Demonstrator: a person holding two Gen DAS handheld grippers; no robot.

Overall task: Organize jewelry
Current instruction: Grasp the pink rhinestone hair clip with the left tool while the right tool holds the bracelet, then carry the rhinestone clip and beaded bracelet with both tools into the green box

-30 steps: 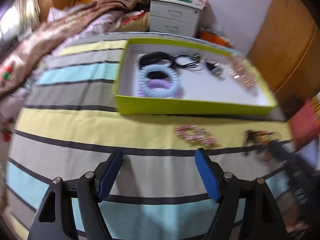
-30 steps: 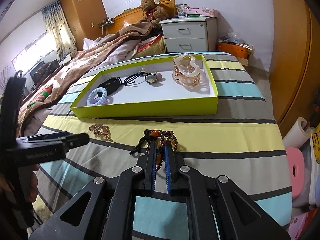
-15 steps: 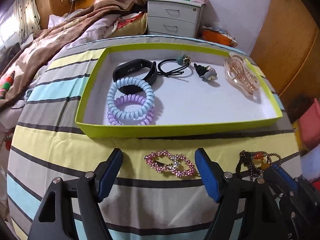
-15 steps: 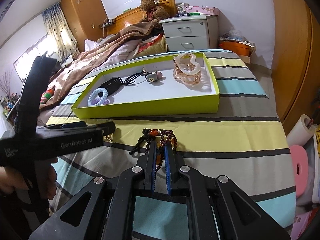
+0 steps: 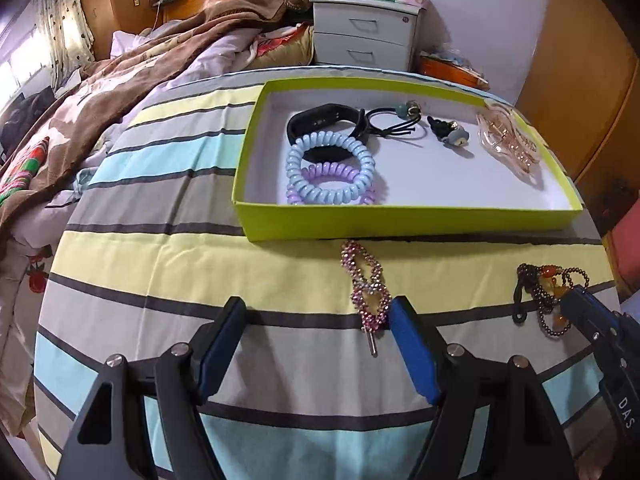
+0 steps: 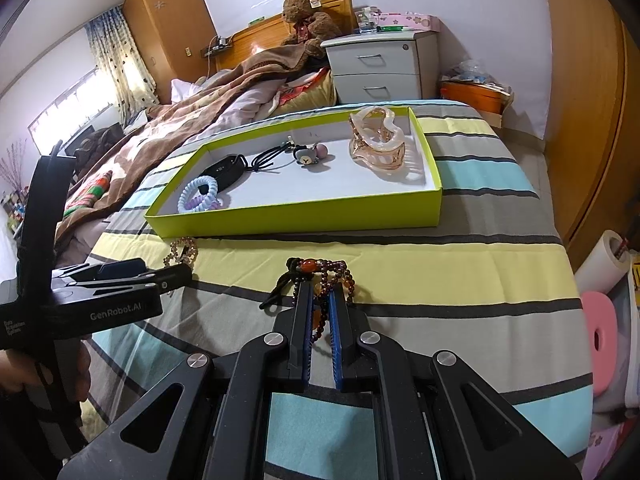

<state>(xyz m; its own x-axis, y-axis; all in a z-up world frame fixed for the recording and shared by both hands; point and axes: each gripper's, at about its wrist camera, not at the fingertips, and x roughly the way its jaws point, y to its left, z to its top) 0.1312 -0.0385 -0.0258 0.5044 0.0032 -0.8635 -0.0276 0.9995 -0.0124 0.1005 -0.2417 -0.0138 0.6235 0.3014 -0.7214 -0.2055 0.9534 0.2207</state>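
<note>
A lime-green box (image 5: 400, 222) (image 6: 296, 218) lies on the striped bed. It holds a black band (image 5: 320, 120), blue and purple coil ties (image 5: 332, 172), a black cord tie (image 5: 396, 128), a small charm (image 5: 452, 136) and a clear claw clip (image 5: 508, 140) (image 6: 378, 144). A pink beaded hair clip (image 5: 366, 288) lies in front of the box, just inside my right finger. My left gripper (image 5: 318, 322) is open around it. My right gripper (image 6: 320, 296) is shut on a dark beaded bracelet (image 6: 332, 274) (image 5: 548, 292) lying on the bedspread.
A brown blanket (image 5: 120, 80) is bunched at the left of the bed. A white nightstand (image 6: 380, 68) and a teddy bear (image 6: 308, 16) stand behind. A wooden wardrobe (image 6: 592, 120) and the bed's edge are at the right.
My left gripper has moved forward to the pink clip, which now lies lengthwise between its open fingers. My right gripper stays shut on the bracelet.
</note>
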